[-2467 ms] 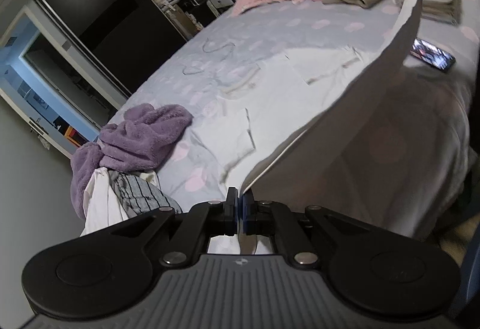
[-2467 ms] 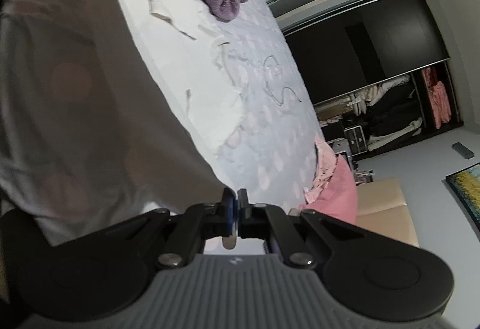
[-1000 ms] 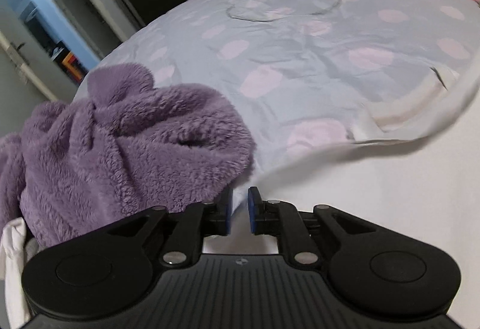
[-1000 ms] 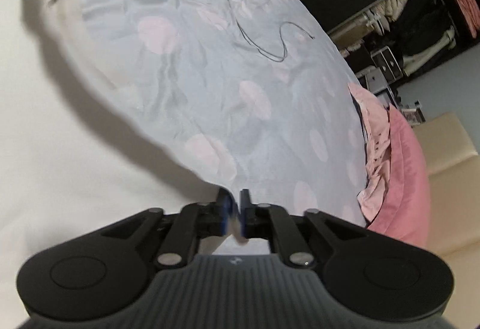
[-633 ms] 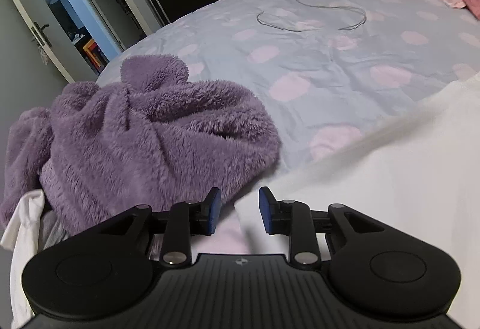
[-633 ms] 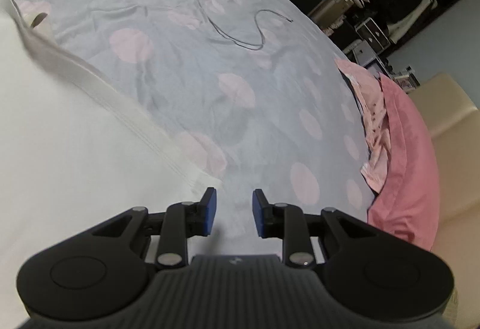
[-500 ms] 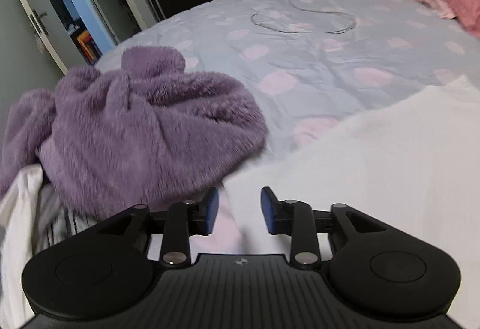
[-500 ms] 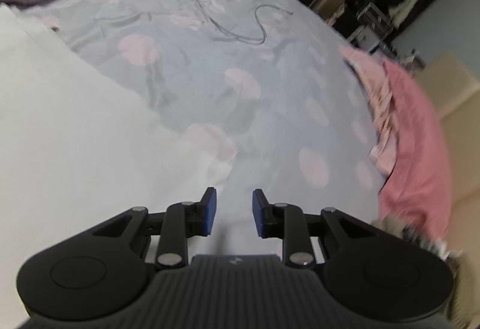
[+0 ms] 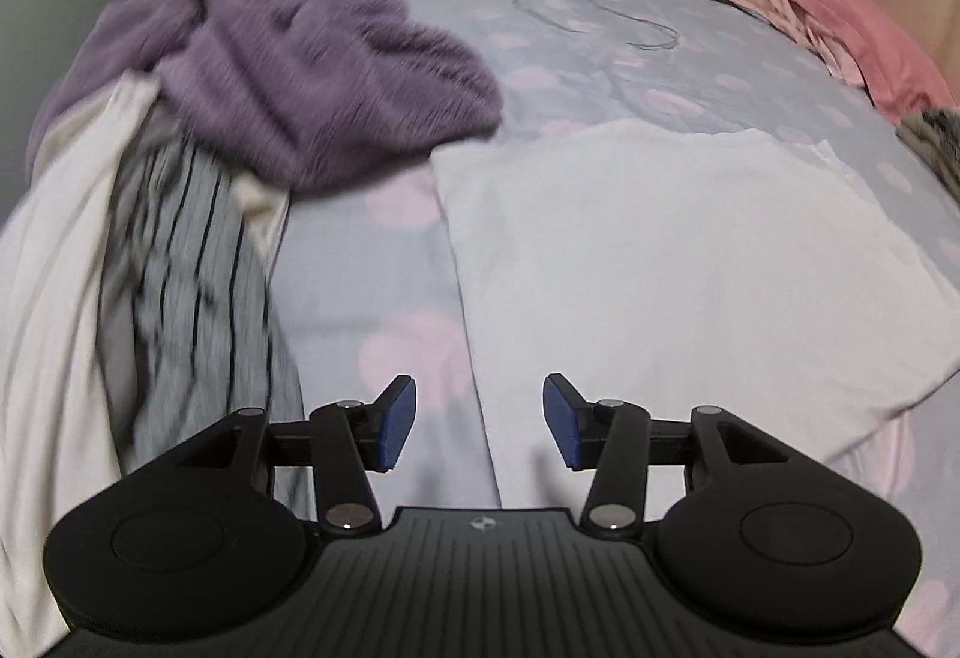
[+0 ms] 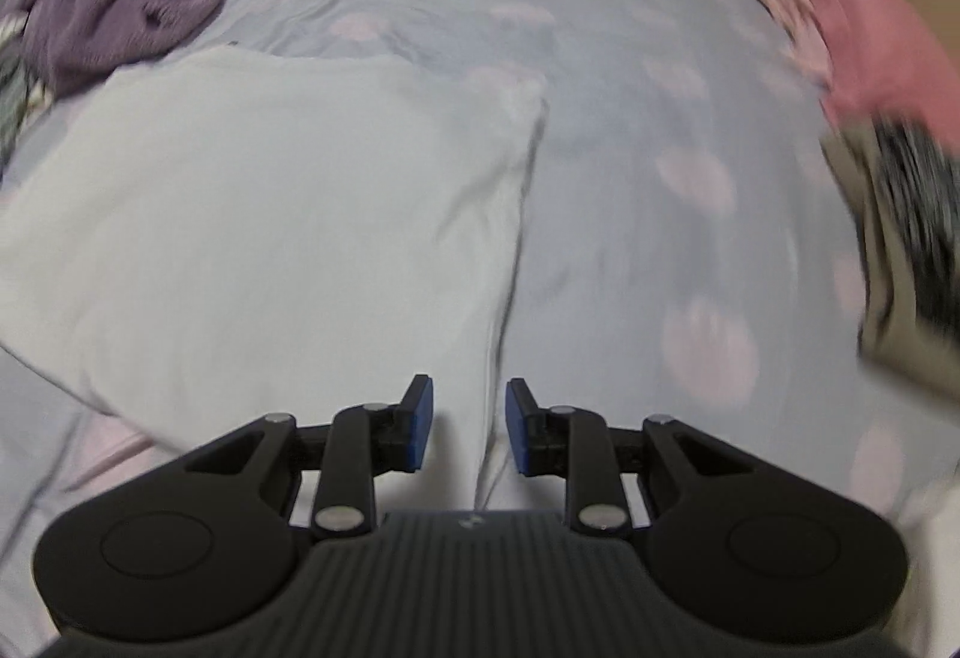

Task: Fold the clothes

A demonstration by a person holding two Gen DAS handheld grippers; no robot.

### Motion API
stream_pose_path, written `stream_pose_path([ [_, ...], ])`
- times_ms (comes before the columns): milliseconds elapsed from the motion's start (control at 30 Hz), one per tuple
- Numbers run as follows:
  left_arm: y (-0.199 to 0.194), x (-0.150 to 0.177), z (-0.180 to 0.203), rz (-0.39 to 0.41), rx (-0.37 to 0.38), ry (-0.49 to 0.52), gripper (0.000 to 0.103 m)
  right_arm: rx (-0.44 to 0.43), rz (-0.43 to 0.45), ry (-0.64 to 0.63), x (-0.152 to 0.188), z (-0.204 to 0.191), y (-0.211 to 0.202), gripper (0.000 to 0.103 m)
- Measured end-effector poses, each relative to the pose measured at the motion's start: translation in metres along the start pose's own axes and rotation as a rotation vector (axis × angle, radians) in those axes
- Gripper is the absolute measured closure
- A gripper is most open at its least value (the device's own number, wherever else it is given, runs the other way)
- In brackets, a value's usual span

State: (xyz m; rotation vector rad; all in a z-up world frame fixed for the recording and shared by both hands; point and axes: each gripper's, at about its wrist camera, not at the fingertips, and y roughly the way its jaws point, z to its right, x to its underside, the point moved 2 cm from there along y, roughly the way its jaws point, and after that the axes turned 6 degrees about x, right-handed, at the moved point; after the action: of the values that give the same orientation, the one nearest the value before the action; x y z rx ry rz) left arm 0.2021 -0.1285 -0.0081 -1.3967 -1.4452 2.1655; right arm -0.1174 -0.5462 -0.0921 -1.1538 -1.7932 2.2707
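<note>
A white garment (image 9: 678, 262) lies flat, folded over, on the grey bedspread with pink dots (image 9: 372, 286). It also shows in the right wrist view (image 10: 270, 232). My left gripper (image 9: 478, 428) is open and empty, above the garment's near left edge. My right gripper (image 10: 462, 422) is open and empty, above the garment's near right edge. Neither gripper touches the cloth.
A purple fleece (image 9: 312, 69) and a striped grey garment (image 9: 174, 262) lie in a pile left of the white garment. A pink pillow (image 9: 840, 27) and a stack of folded clothes (image 10: 906, 232) sit at the right. A thin cable (image 9: 606, 15) lies further back.
Both grippers carried the lifted garment edge forward over the rest, let it go and opened. They have since pulled back toward the near edge, and the garment lies folded flat.
</note>
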Motion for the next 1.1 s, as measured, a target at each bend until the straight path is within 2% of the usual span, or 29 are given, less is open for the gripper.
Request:
stream_pose_path([
  [100, -0.002, 0.018, -0.008, -0.001, 0.034, -0.091, 0.058, -0.051, -0.024, 0.105, 0.026, 0.011, -0.012, 0.073],
  [200, 0.005, 0.032, -0.014, -0.017, 0.039, -0.151, 0.059, -0.099, -0.046, 0.227, 0.038, 0.022, -0.008, 0.073],
  [267, 0.012, 0.038, -0.016, -0.040, 0.070, -0.182, 0.070, -0.125, -0.057, 0.261, 0.040, 0.024, -0.004, 0.073],
  [333, 0.020, 0.043, -0.017, -0.074, 0.107, -0.212, 0.075, -0.157, -0.076, 0.261, 0.042, 0.023, 0.001, 0.073],
  [367, 0.023, 0.045, -0.015, -0.088, 0.110, -0.209, 0.079, -0.164, -0.087, 0.258, 0.044, 0.022, 0.005, 0.073],
  [400, 0.025, 0.045, -0.012, -0.098, 0.107, -0.191, 0.089, -0.157, -0.096, 0.254, 0.046, 0.021, 0.008, 0.075],
  [433, 0.025, 0.044, -0.011, -0.098, 0.099, -0.177, 0.095, -0.144, -0.102, 0.246, 0.048, 0.020, 0.010, 0.083],
  [467, 0.025, 0.044, -0.009, -0.099, 0.091, -0.164, 0.097, -0.137, -0.105, 0.240, 0.049, 0.020, 0.012, 0.101],
  [633, 0.020, 0.035, 0.003, -0.141, 0.020, -0.053, 0.100, -0.128, -0.094, 0.246, 0.046, 0.029, 0.004, 0.102],
  [767, 0.025, 0.037, 0.004, -0.163, -0.004, -0.032, 0.100, -0.103, -0.137, 0.230, 0.050, 0.032, 0.013, 0.102],
  [800, 0.025, 0.038, 0.005, -0.166, -0.007, -0.025, 0.099, -0.089, -0.149, 0.228, 0.051, 0.034, 0.014, 0.102],
  [867, 0.023, 0.040, 0.004, -0.165, -0.027, -0.026, 0.091, -0.042, -0.165, 0.219, 0.053, 0.040, 0.015, 0.102],
  [933, 0.016, 0.042, -0.005, -0.145, -0.058, -0.080, 0.082, -0.051, -0.173, 0.259, 0.054, 0.051, 0.013, 0.095],
  [967, 0.013, 0.043, -0.010, -0.132, -0.038, -0.123, 0.080, -0.077, -0.182, 0.303, 0.054, 0.057, 0.011, 0.089],
  [1000, 0.010, 0.044, -0.015, -0.118, -0.017, -0.165, 0.072, -0.103, -0.182, 0.342, 0.054, 0.062, 0.010, 0.073],
  [1033, 0.008, 0.045, -0.019, -0.100, 0.014, -0.217, 0.055, -0.124, -0.176, 0.376, 0.053, 0.065, 0.008, 0.064],
  [1067, 0.008, 0.047, -0.024, -0.082, 0.041, -0.285, 0.048, -0.148, -0.168, 0.398, 0.051, 0.066, 0.007, 0.054],
  [1100, 0.007, 0.049, -0.028, -0.065, 0.069, -0.351, 0.045, -0.175, -0.158, 0.413, 0.049, 0.066, 0.006, 0.054],
])
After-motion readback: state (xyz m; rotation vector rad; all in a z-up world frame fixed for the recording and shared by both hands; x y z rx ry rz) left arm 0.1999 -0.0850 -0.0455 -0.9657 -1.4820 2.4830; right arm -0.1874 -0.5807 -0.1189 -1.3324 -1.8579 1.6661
